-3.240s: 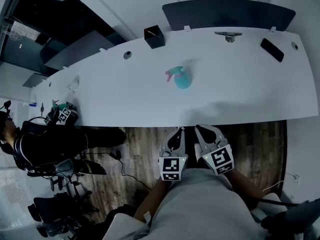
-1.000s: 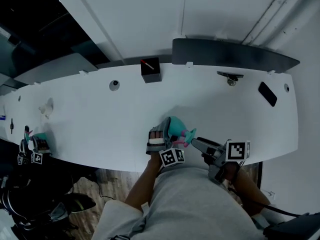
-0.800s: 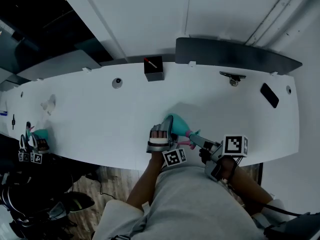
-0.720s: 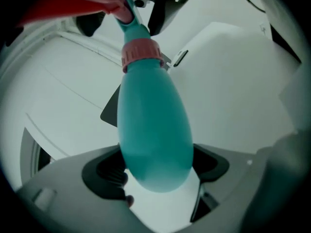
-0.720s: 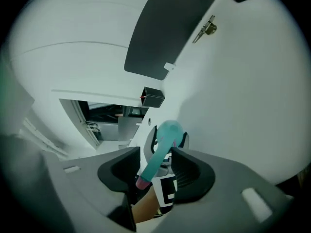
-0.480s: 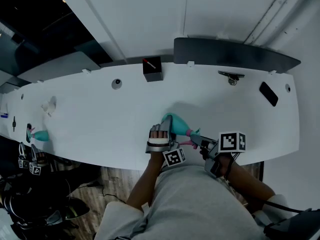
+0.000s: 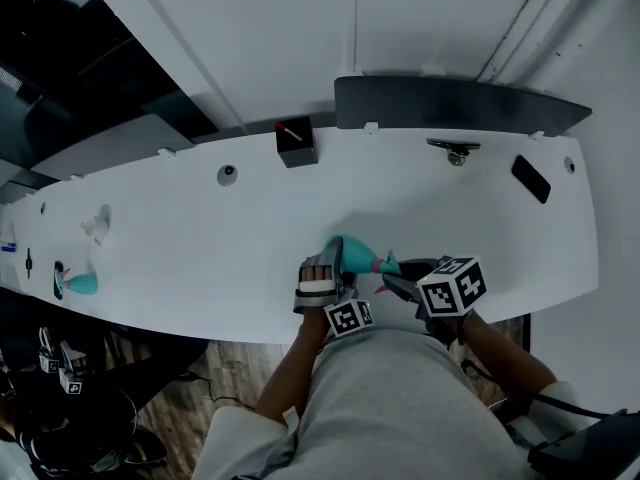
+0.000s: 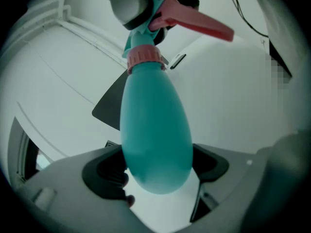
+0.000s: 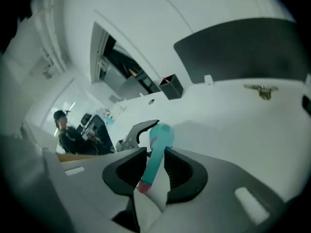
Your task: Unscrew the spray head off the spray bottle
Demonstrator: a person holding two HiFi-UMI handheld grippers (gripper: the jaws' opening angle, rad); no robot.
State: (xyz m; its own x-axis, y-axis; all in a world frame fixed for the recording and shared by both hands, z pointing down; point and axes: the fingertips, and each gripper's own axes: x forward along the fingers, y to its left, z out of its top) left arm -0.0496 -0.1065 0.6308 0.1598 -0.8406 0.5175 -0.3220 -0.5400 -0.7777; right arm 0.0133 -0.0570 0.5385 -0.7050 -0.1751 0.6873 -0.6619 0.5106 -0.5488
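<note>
Two grippers meet on one teal spray bottle (image 8: 154, 130) at the near edge of the white table (image 7: 200, 218), directly ahead of the person's torso. The bottle's long axis runs left to right across the head view, roughly parallel to the table edge, with the base at the left and the neck pointing right. At the base end, the left gripper (image 8: 156, 168) stands wide, with both pads pressed against the rounded body. In the left gripper view the body tapers away from the jaws to a pink collar (image 8: 145, 57), beyond which the pink trigger (image 8: 194, 23) projects to the right. At the neck end, the right gripper (image 9: 155, 171) stands narrow. Its jaws have just been closing, and the pads now bear on the teal spray head (image 9: 158, 149) between them, with the head's pink tip nearest that camera. Whether the bottle rests on the table or is held clear of it cannot be determined. The bottle wall is opaque, so any contents are not visible. Near the table's left end lies a second teal bottle (image 7: 80, 284), well apart from the grippers. An open black box (image 7: 298, 144) stands at the far edge, left of the dark panel (image 7: 455, 103), and holds a tilted red-tipped stick (image 7: 289, 130). Toward the right end a dark phone (image 7: 529, 178) lies flat on the table.
</note>
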